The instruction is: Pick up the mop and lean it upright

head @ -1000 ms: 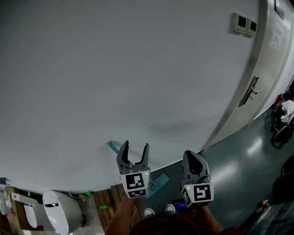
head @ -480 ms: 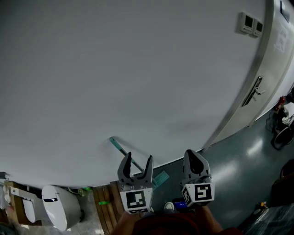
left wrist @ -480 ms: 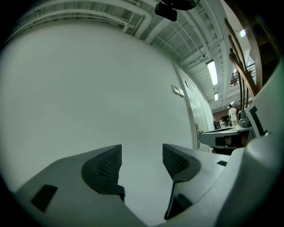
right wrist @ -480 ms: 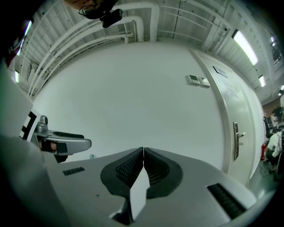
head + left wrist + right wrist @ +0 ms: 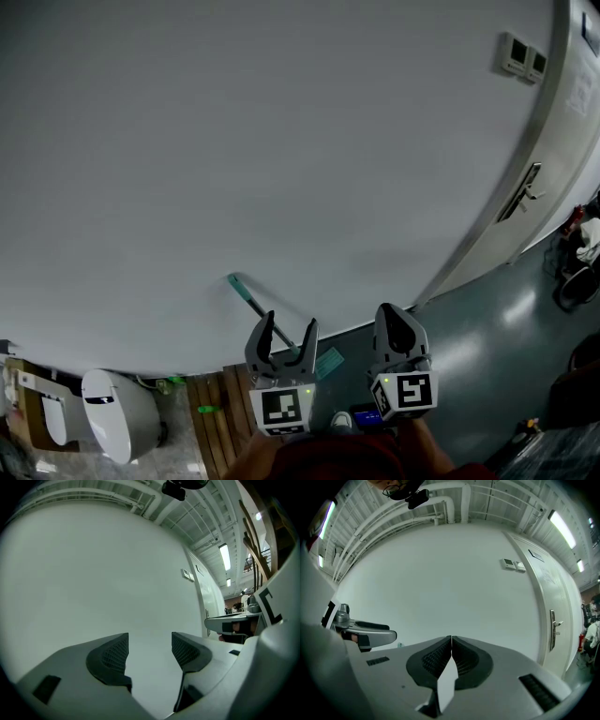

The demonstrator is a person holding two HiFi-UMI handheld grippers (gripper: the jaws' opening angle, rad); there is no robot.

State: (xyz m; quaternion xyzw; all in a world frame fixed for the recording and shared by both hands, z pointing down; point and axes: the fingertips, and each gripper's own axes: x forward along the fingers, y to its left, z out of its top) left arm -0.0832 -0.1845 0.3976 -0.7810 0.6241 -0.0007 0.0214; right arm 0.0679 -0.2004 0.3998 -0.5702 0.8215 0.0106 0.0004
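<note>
- While the mop (image 5: 249, 296) stands propped against the white wall (image 5: 281, 141), neither claw has hold of it.
- Mop position: the teal handle slants up and to the left along the foot of the wall. The teal mop head (image 5: 328, 364) sits low on the grey floor (image 5: 469, 347), between the two claws in the head view.
- Left claw (image 5: 289, 324): jaws apart with nothing between them (its own view shows only bare wall through the gap). In the head view the handle passes behind it, and I can't tell from there whether they touch.
- Right claw (image 5: 397, 323): jaws pressed together and empty, pointing at the wall, just right of the mop head.
- Nearby: a door (image 5: 562, 159) at the right, wooden slats (image 5: 211, 427) and a white fixture (image 5: 112, 427) at the lower left, all apart from the mop.
- Step in hand, as a judgement: the lean looks already made, so this reads as the release or check stage and the task is close to finished.
- Next move, also a judgement: both claws should come away without brushing the handle, since a nudge could slide the head along the smooth floor. If the mop starts to slip, the open left claw is the one placed to close on the shaft.
</note>
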